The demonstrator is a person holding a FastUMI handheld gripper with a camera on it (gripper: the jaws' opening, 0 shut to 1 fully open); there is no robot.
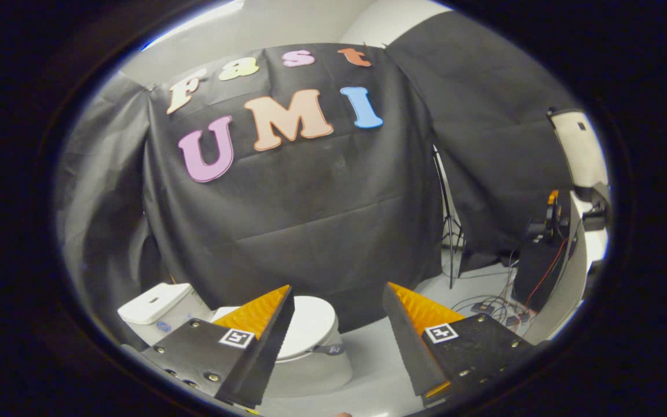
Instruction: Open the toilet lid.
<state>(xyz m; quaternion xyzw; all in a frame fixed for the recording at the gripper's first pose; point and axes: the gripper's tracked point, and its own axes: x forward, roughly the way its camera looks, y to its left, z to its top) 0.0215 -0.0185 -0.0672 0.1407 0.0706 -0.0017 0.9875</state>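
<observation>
Your gripper (338, 324) stood wide open with nothing between its fingers, held above the floor (377, 370). The toilet (304, 347) sat just beyond your left finger, its lid (310, 324) down and flat on the seat, partly hidden by that finger. Its tank (154, 304) stood further left, against the black cloth wall (310, 220), with a tripod (449, 231) and cables (495, 304) off to the right.

Your tongs (338, 341) carry two wedge-shaped fingers (264, 347) with ridged inner faces. Each dark mounting plate (194, 353) shows small round screws and a square black-and-white marker tag (237, 338) on top.
</observation>
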